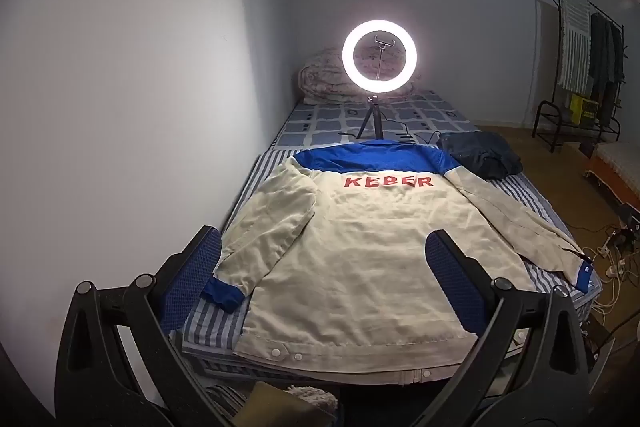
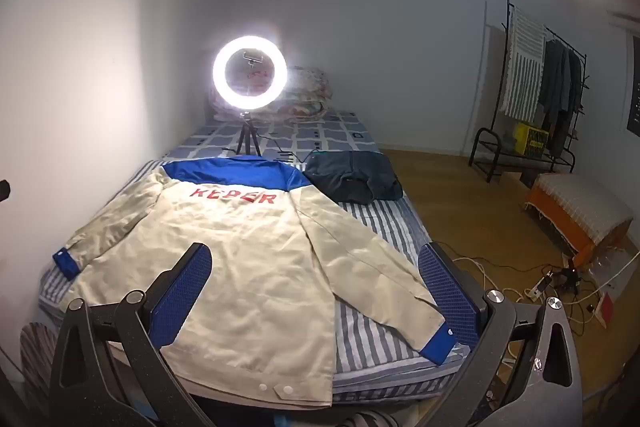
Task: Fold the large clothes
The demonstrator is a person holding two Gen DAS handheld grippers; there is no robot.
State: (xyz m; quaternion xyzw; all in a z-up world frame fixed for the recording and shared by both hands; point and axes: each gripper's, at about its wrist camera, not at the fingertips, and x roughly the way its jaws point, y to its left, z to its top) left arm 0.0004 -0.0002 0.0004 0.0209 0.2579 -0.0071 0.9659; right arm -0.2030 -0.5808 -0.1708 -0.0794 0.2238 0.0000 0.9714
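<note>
A cream jacket (image 1: 352, 247) with a blue yoke, blue cuffs and red lettering lies spread flat, back up, on the striped bed (image 1: 208, 323). Both sleeves are spread outward. It also shows in the right wrist view (image 2: 240, 267). My left gripper (image 1: 324, 259) is open and empty, held above the jacket's hem, near its left sleeve cuff (image 1: 222, 297). My right gripper (image 2: 316, 271) is open and empty, held above the jacket's right side, with the right sleeve cuff (image 2: 438, 345) near its right finger.
A lit ring light on a tripod (image 1: 379, 57) stands at the far end of the bed, with a rolled quilt (image 1: 320, 83) behind. A dark folded garment (image 2: 354, 177) lies by the jacket's right shoulder. A clothes rack (image 2: 532, 99), an orange stool (image 2: 580, 215) and floor cables (image 2: 560, 279) are on the right.
</note>
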